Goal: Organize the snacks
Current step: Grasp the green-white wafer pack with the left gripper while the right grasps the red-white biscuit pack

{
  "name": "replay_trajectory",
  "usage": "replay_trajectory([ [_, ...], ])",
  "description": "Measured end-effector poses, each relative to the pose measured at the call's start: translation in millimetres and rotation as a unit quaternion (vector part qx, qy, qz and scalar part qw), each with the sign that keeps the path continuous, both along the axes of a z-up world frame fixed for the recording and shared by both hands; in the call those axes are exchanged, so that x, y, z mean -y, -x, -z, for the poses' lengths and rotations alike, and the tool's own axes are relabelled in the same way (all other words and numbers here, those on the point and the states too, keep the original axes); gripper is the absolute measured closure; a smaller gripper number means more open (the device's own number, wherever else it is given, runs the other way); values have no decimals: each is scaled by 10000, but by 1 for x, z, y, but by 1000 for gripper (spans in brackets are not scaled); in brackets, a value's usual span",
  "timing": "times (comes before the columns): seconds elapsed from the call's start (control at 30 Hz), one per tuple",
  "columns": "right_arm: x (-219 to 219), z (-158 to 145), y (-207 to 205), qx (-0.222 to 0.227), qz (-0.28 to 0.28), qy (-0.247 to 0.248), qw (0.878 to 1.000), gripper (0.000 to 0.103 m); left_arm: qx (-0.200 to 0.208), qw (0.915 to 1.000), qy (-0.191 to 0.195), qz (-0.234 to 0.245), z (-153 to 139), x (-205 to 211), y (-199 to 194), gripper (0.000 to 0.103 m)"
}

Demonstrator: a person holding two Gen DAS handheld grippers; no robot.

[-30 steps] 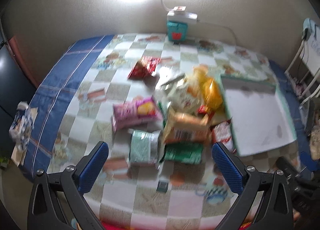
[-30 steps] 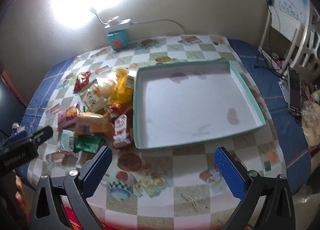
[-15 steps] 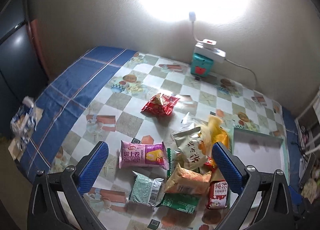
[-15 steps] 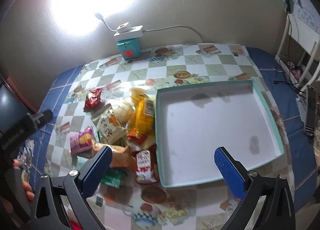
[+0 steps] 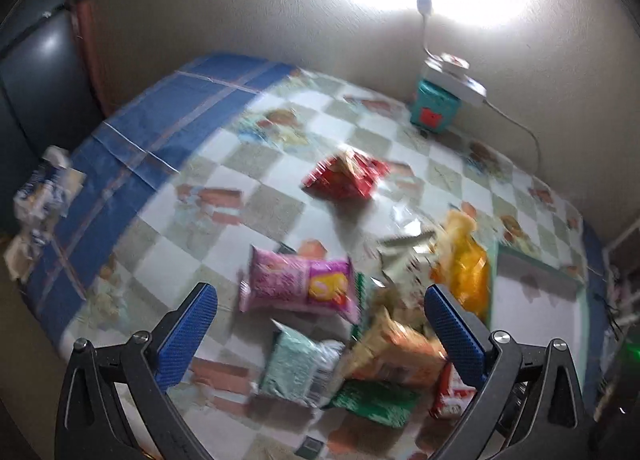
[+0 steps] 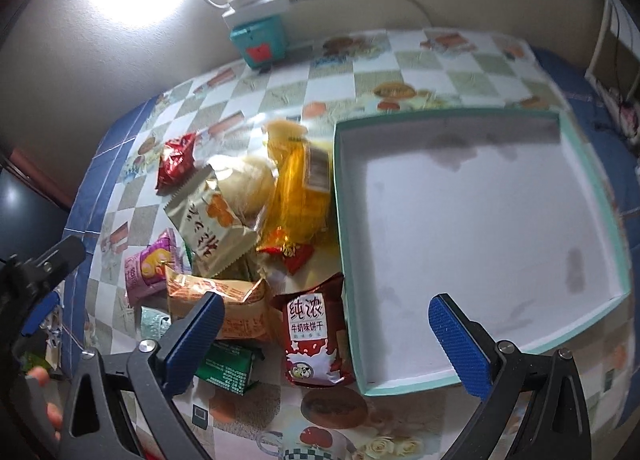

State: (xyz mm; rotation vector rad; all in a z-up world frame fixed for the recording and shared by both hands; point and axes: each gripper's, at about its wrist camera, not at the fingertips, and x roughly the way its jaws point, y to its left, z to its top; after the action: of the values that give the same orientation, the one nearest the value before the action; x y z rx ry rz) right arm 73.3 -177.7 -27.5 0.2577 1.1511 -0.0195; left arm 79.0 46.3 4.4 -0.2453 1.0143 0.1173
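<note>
Several snack packets lie in a heap on the checked tablecloth. A pink packet (image 5: 300,290), a pale green packet (image 5: 298,370), an orange packet (image 5: 396,352) and a red packet (image 5: 346,175) show in the left wrist view. My left gripper (image 5: 320,336) is open and empty above the pale green packet. A shallow teal-rimmed box (image 6: 472,236) with a white floor lies right of the heap. A dark red biscuit packet (image 6: 310,330) lies against its left wall. My right gripper (image 6: 326,336) is open and empty above the box's near left corner.
A teal block with a white power strip and a lamp (image 6: 260,33) stands at the wall. The left gripper's body (image 6: 36,280) shows at the left edge of the right wrist view. Crumpled wrappers (image 5: 40,191) lie beyond the table's left edge.
Both grippers have come lower and closer to the snack heap. The left wrist view has swung left and is blurred. Nothing has been taken hold of.
</note>
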Motion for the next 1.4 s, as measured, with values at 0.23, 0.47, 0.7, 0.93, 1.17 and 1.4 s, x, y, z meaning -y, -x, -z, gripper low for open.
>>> replay_trajectory([
  [0.23,-7,18,3,-213,-115,19,9997,0,-862,9953,383,213,49,0,1,2],
  [0.47,-18,24,3,-343,-333,-54,9988,0,-1194,9924,313,14,70,-15,11,9],
  [0.7,-20,23,2,-333,-379,-10,9987,1,-1570,9872,243,125,87,-11,11,25],
  [0.93,-14,25,0,-344,-377,-96,9986,6,-1723,9845,254,182,97,-5,8,41],
  [1.17,-21,26,0,-350,-618,13,9975,23,-1726,9848,190,59,98,-9,5,46],
  [1.4,-27,24,1,-340,-877,-69,9955,36,-1633,9857,332,-245,94,-31,11,47],
])
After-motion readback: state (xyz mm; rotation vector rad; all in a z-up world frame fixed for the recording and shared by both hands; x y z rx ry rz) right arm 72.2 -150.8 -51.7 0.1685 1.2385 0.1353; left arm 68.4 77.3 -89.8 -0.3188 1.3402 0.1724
